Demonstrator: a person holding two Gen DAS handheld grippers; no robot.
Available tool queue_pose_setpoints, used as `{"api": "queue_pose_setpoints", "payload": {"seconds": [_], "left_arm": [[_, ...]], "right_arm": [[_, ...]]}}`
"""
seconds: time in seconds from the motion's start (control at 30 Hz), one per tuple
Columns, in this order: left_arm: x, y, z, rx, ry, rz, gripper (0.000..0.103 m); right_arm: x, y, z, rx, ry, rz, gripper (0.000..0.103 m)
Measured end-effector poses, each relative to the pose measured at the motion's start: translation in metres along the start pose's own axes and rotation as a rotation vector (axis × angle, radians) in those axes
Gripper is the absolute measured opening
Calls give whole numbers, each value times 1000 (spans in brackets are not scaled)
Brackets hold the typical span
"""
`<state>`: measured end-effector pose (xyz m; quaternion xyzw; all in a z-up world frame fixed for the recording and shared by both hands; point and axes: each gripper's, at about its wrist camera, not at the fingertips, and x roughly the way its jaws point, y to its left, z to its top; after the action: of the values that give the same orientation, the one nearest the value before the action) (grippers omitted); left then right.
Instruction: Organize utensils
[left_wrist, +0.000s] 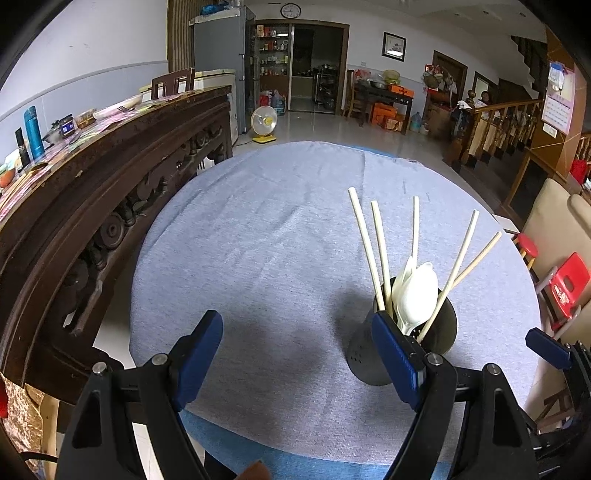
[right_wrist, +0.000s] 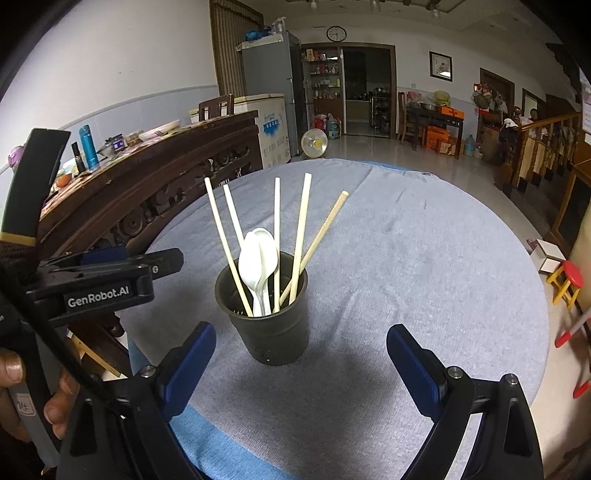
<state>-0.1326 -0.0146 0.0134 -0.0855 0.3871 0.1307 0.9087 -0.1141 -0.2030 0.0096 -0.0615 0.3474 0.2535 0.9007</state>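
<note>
Round worktop (right_wrist: 406, 258) draped in a grey-blue cloth of fine knitted weave, faintly creased, with a brighter blue hem at the near edge. Standing upright on it, a dark, matte, tapered cup (right_wrist: 271, 328) of plastic look, its wall pierced with small drain holes. Inside the cup, five pale chopsticks (right_wrist: 300, 229), straight, slim and square-tipped, fanned outward, plus smooth white plastic spoons (right_wrist: 256, 258), bowls up, glossy and oval.

Left gripper (left_wrist: 297, 354) released, its two blue ribbed pads set in black angular arms spread wide over bare cloth, nothing between them; cup just beside its right pad, partly hidden behind it. Right gripper (right_wrist: 301, 363) likewise released, blue pads wide apart, cup standing ahead of the gap and touched by neither pad. In the right wrist view, left gripper seen side-on at the left edge, black with white lettering, held in a hand (right_wrist: 22, 391) whose fingers curl round the handle.

Beside the worktop, a dark carved wooden sideboard (left_wrist: 110, 177), glossy, with scrolled openwork below its top. Beyond, a pale polished tile floor (left_wrist: 332, 129).
</note>
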Motion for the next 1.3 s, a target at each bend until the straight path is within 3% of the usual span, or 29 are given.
{"api": "queue_pose_setpoints", "payload": {"seconds": [0.33, 0.4, 0.5, 1.3], "left_arm": [[-3, -2, 0, 11, -12, 11, 83], [-3, -2, 1, 11, -10, 18, 90], [-4, -2, 1, 10, -20, 22, 92], [-5, -3, 5, 15, 5, -50, 92]], "right_arm": [[-5, -5, 2, 6, -27, -37, 96], [-4, -7, 3, 14, -27, -47, 96], [-5, -10, 3, 29, -31, -51, 96], [-10, -2, 7, -28, -42, -22, 96]]}}
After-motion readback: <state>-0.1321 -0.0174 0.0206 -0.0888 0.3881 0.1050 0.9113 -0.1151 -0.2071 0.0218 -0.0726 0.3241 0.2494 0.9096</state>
